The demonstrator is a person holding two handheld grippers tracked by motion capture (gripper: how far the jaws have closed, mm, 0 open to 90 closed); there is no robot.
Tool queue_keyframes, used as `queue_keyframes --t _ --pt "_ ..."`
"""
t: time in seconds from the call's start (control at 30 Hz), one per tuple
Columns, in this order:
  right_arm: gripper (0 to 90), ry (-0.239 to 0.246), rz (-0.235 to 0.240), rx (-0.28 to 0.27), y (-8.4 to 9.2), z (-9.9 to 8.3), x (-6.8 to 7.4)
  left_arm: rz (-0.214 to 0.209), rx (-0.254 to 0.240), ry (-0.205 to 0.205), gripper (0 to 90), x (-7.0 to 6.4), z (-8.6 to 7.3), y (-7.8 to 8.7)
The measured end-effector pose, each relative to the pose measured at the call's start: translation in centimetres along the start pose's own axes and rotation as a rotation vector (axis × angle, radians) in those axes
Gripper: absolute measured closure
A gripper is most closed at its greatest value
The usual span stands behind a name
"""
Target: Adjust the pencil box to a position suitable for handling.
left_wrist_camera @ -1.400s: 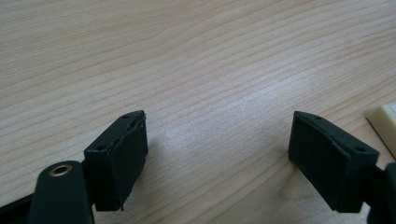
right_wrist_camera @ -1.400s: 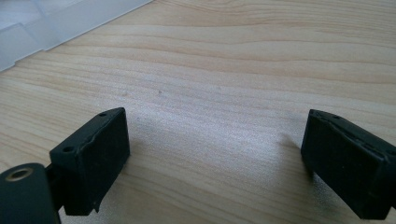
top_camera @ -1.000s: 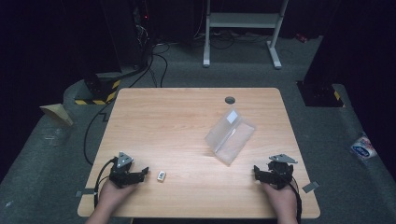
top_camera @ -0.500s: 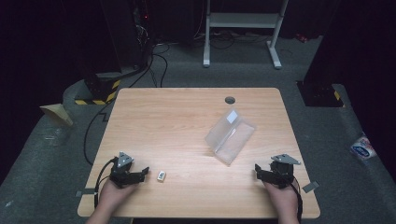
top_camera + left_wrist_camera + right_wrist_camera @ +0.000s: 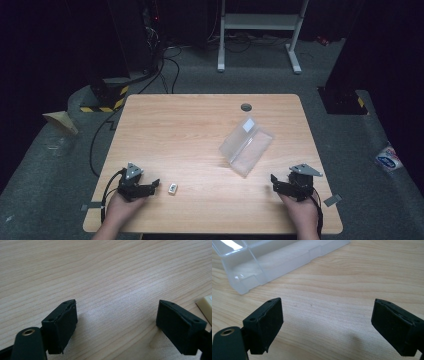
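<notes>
A clear plastic box [image 5: 247,145] with its lid raised lies right of the table's middle; its near corner [image 5: 269,260] fills the top left of the right gripper view. A small cream block [image 5: 172,188] lies near the front edge, and its corner [image 5: 205,305] peeks in at the right of the left gripper view. My left gripper [image 5: 156,184] rests low at the front left, open, jaws wide over bare wood [image 5: 117,307], a short way left of the block. My right gripper [image 5: 273,181] sits at the front right, open and empty [image 5: 327,315], just short of the box.
The wooden table [image 5: 190,125] has a round cable hole [image 5: 245,107] near its far edge. Beyond it stand a white metal frame [image 5: 257,30] and dark equipment with cables on the floor [image 5: 165,60]. A cable trails from the left gripper over the table's front left corner.
The right hand and its gripper have shifted slightly along the front edge. The left gripper, the box and the block stay put.
</notes>
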State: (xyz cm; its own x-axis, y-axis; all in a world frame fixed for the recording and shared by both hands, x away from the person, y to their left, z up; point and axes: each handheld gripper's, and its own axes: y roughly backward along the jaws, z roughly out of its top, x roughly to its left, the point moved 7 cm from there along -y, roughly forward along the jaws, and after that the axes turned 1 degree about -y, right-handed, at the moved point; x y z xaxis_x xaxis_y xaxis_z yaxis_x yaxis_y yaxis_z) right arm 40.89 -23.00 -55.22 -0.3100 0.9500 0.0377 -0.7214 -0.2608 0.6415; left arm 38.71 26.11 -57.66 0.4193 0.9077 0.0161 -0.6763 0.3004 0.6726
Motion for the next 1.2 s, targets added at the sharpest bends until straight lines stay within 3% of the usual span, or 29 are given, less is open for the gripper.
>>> queue_keyframes --t 0.5,1.1,1.2 --pt "13.9 0.062 0.086 -0.050 0.6 1.7 4.1 -0.005 0.006 -0.011 17.0 0.1 0.0 0.0" --pt "18.1 0.125 0.139 -0.039 -1.8 2.7 8.0 -0.009 0.005 -0.011 16.8 0.0 0.0 0.0" --pt "21.0 0.121 0.168 -0.041 -2.4 2.9 8.7 -0.008 0.004 -0.011 16.8 0.0 0.0 0.0"
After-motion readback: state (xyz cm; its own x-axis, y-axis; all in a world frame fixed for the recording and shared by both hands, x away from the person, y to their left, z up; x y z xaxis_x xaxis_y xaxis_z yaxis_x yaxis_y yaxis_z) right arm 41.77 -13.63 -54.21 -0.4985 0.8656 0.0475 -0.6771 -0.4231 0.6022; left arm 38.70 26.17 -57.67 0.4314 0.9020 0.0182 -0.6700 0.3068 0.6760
